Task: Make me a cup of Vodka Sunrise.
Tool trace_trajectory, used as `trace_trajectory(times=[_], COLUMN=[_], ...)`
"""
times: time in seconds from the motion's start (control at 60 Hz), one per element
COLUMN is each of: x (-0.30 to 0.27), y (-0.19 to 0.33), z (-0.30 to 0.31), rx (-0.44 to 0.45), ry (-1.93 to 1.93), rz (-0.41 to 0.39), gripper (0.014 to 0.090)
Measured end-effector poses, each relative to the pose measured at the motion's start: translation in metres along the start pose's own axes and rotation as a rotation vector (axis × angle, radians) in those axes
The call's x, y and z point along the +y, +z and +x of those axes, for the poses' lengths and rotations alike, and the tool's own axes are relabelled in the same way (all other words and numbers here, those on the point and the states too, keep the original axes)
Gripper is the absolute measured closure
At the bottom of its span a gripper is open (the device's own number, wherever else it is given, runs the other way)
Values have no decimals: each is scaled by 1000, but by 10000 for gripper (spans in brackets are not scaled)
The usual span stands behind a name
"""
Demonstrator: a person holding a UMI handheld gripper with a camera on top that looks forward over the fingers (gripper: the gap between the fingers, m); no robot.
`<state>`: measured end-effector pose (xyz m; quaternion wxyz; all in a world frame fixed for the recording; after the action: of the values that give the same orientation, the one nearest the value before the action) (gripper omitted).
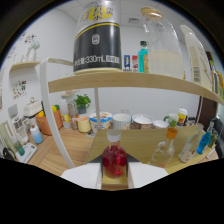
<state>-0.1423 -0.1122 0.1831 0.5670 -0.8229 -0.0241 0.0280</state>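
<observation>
A small round glass flask (114, 160) with a clear stopper holds red liquid. It stands between my two white fingers (82, 176), whose inner edges touch its sides, so my gripper (114, 172) is shut on it. A strip of wood (114, 184) shows just under the flask. On the curved shelf (150, 80) above and beyond stand a black can marked 330mL (97, 42), a small blue bottle (143, 55), a large glass jar of pale liquid (162, 52) and a tall white bottle (197, 55).
A wooden tabletop (145, 150) lies ahead, with a clear glass vessel topped in orange (170, 142), a clear bottle (187, 147) and a blue bottle (202, 142) ahead to the right. Bowls and cups (121, 120) line the back counter. An orange jug (50, 120) and a plant (81, 102) stand further left.
</observation>
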Motion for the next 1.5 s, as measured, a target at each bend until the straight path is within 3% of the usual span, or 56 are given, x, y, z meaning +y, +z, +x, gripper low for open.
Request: trace_trajectory(times=[0.333, 0.633, 1.117, 1.283, 1.5], x=[-14, 59, -12, -10, 5], y=[-68, -95, -109, -105, -99], z=[17, 56, 84, 103, 112], rx=[-32, -23, -361, -421, -435], ry=[-1, 56, 1214, 1578, 1873], rz=[85, 22, 162, 165, 149], gripper=[701, 701, 703, 704, 705])
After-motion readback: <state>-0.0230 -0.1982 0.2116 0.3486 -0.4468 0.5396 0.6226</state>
